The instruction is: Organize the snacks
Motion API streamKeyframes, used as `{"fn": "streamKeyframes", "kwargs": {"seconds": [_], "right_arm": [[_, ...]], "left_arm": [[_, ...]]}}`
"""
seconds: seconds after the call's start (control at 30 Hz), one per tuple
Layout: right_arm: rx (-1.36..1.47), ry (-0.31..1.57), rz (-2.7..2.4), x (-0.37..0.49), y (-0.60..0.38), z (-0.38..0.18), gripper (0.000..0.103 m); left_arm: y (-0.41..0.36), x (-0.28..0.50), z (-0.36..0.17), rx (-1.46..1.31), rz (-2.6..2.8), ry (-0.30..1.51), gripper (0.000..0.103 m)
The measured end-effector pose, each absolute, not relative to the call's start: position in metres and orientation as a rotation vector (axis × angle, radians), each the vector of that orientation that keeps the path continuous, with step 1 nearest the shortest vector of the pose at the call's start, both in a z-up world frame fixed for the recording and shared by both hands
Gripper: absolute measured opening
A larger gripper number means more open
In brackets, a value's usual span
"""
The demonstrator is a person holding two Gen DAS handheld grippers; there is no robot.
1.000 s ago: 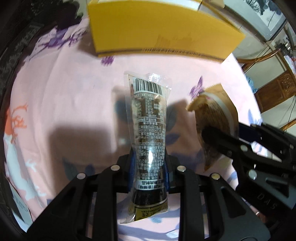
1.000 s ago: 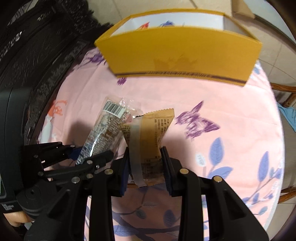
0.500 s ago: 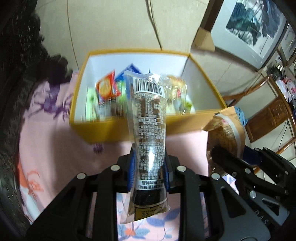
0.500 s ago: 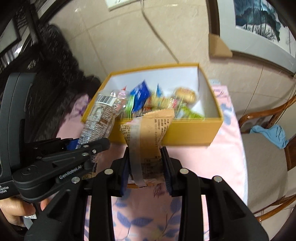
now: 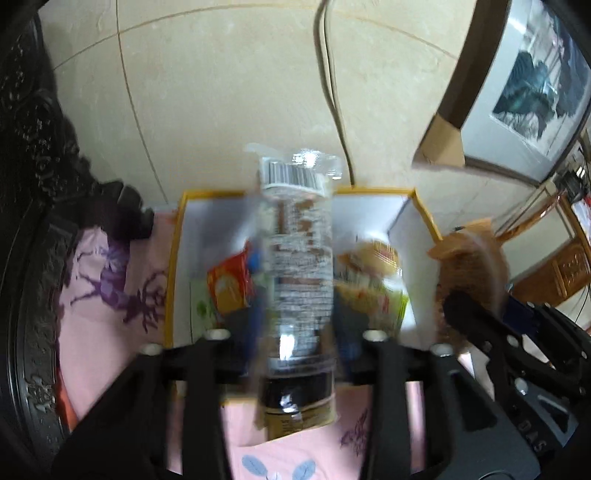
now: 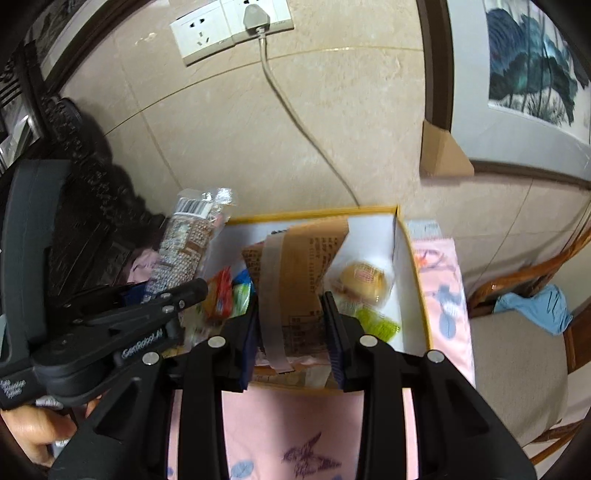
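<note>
An open yellow box (image 5: 171, 280) (image 6: 369, 209) with a white inside holds several snacks, among them a red packet (image 5: 229, 288) and a round bun (image 6: 364, 277). My left gripper (image 5: 297, 332) (image 6: 192, 291) hovers over the box's near edge. Its jaws are opening, and a clear barcode-labelled packet (image 5: 295, 266) (image 6: 184, 251) stands blurred between the pads, which have drawn off its sides. To its right, my right gripper (image 6: 291, 317) (image 5: 461, 302) has its jaws just beginning to open. Its pads still touch a brown taped packet (image 6: 303, 266) (image 5: 469, 266) above the box.
The box stands on a pink floral tablecloth (image 6: 288, 424) against a tiled wall with a socket and cable (image 6: 232, 22). Dark carved furniture (image 5: 29, 184) is on the left. A framed picture (image 6: 528, 66) and a wooden chair with a blue cloth (image 6: 532, 306) are on the right. A person's hand (image 6: 29, 432) holds the left gripper.
Both grippers rose from over the tablecloth and moved forward above the box. The left jaws spread apart and the clear packet blurred. The right jaws spread slightly.
</note>
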State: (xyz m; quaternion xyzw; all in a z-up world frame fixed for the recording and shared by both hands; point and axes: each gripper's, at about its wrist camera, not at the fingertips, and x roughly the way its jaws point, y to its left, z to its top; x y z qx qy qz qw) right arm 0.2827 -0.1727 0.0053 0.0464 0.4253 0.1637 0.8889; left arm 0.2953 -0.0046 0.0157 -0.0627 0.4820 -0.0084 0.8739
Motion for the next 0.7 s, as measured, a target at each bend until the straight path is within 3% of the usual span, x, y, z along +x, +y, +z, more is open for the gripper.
{"fn": "streamKeyframes", "kwargs": {"seconds": [0.07, 0.17, 0.63, 0.67, 0.7], "right_arm": [[0.067, 0.88, 0.279, 0.297, -0.171, 0.008, 0.06], [0.091, 0.899, 0.211, 0.311, -0.179, 0.008, 0.073], [0.027, 0.929, 0.21, 0.307, -0.17, -0.005, 0.076], [0.027, 0.926, 0.209, 0.306, -0.17, -0.004, 0.081], [0.026, 0.923, 0.209, 0.306, -0.169, -0.003, 0.098]], "left_arm": [[0.001, 0.3, 0.026, -0.106, 0.062, 0.939, 0.084], [0.019, 0.303, 0.029, -0.199, 0.082, 0.938, 0.101], [0.01, 0.297, 0.049, -0.092, 0.108, 0.863, 0.101], [0.009, 0.297, 0.05, -0.093, 0.103, 0.863, 0.101], [0.009, 0.297, 0.05, -0.088, 0.108, 0.866, 0.101]]}}
